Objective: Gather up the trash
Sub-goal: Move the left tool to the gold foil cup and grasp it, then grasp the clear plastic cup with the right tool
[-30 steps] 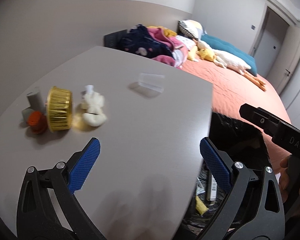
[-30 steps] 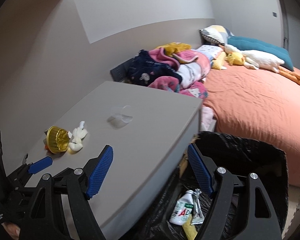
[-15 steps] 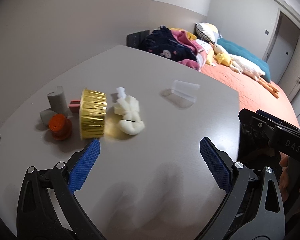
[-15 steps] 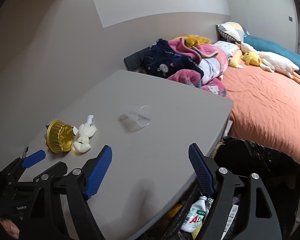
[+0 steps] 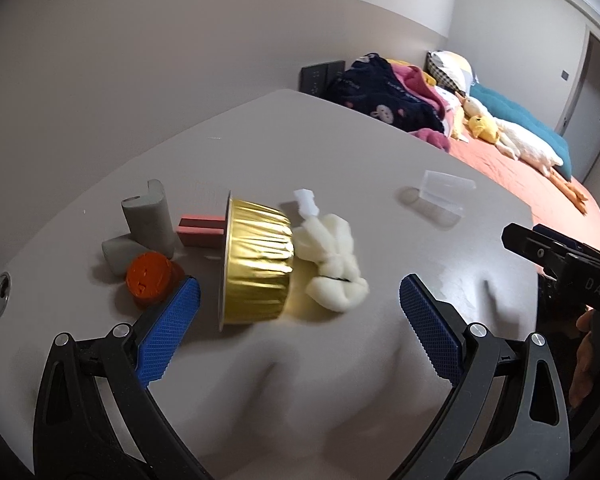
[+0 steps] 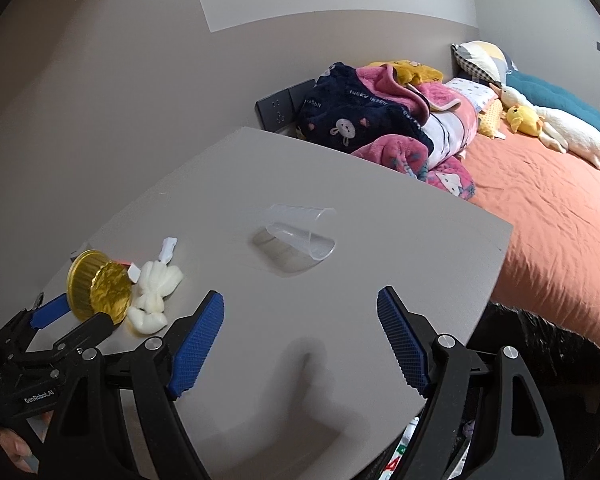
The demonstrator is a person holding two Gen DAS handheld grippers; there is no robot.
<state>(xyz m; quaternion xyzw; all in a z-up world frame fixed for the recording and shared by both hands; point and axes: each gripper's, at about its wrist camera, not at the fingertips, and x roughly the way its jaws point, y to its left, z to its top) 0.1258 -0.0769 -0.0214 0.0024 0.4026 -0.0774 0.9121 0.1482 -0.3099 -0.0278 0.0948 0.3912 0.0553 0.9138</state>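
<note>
On the grey table (image 5: 340, 152) a gold foil cup (image 5: 256, 264) lies on its side, touching a white crumpled wad (image 5: 332, 260). An orange cap (image 5: 150, 276), grey foam pieces (image 5: 146, 216) and a red block (image 5: 200, 230) lie left of it. A clear plastic cup (image 5: 440, 196) lies on its side farther right. My left gripper (image 5: 296, 320) is open, just short of the foil cup. My right gripper (image 6: 300, 336) is open and empty over the table, short of the clear cup (image 6: 300, 232). The foil cup (image 6: 98, 286) and wad (image 6: 154, 292) show at its left.
A black trash bag (image 6: 540, 344) stands below the table's right edge. A bed with an orange cover (image 6: 548, 216), a clothes pile (image 6: 380, 120) and a plush duck (image 6: 540, 124) lies beyond. A wall socket panel (image 6: 280, 110) is behind the table.
Both grippers have moved left, away from the trash bag and over the table. The left gripper has closed in on the foil cup and wad; the right faces the clear cup.
</note>
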